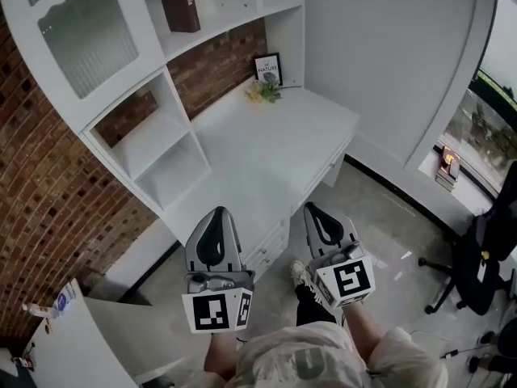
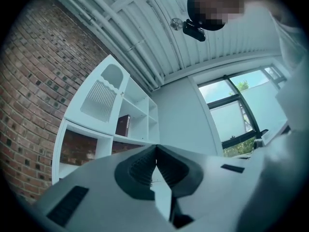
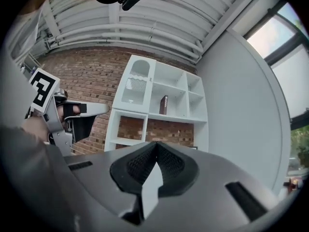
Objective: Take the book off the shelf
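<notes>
A dark brown book (image 1: 179, 1) stands upright on an upper shelf of the white shelf unit (image 1: 174, 51), far from both grippers. It also shows small in the left gripper view as the book (image 2: 123, 125) and in the right gripper view as the book (image 3: 163, 105). My left gripper (image 1: 215, 213) and right gripper (image 1: 312, 208) are held low, side by side, near the desk's front edge. Both point toward the shelves. In each gripper view the jaws meet at the tips with nothing between them, left gripper (image 2: 156, 149) and right gripper (image 3: 155, 144).
A white desk (image 1: 275, 148) with drawers lies between me and the shelves. At its back stand a framed picture (image 1: 268, 68) and a small plant (image 1: 264, 92). A glass-door cabinet (image 1: 85, 31) is at upper left, a brick wall (image 1: 40, 208) at left, an office chair (image 1: 485, 257) at right.
</notes>
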